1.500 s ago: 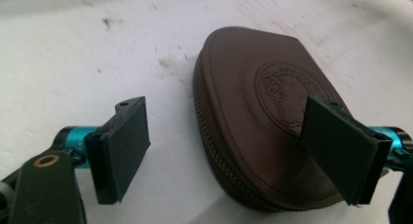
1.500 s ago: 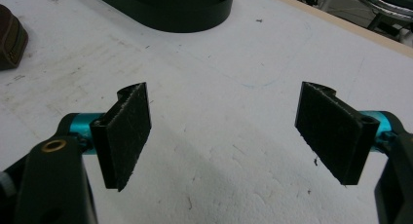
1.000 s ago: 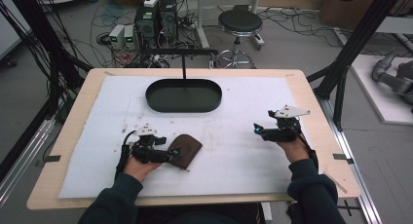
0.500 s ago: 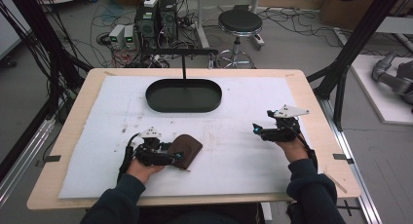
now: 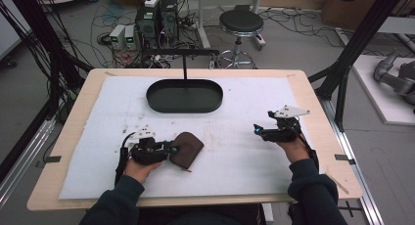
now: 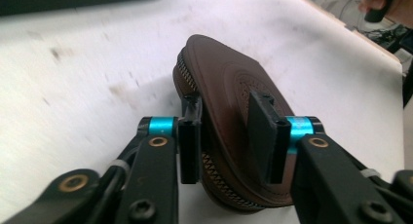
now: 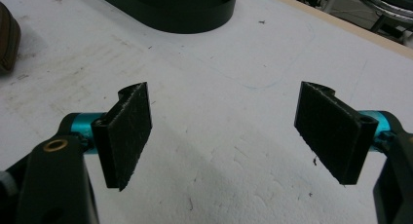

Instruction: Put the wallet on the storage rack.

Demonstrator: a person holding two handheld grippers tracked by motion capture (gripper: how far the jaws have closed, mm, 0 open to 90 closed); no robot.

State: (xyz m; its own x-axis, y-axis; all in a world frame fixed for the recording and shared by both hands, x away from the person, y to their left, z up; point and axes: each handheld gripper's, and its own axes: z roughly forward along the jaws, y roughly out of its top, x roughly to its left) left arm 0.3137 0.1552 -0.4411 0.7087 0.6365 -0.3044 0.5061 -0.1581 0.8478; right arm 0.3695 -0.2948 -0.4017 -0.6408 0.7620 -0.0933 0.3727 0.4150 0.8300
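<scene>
On the left side of the white mat (image 5: 235, 151), the left gripper (image 5: 169, 150) has just been closing its jaws, and the brown pouch (image 5: 188, 149) now sits between them. In the left gripper view the two pads (image 6: 189, 141) press on the pouch (image 6: 229, 87) from both sides, near its zipper edge, so I judge the grasp is made. The pouch lies on the mat, in front of the person's left hand and well apart from the black tray (image 5: 185, 96) at the far middle of the table.

So the step in hand is the pick. The next move probably asks to lift the pouch without letting it slip, then carry it toward the tray.

On the right, the right gripper (image 5: 258, 131) hovers over the bare mat with jaws wide apart and nothing between them.
</scene>
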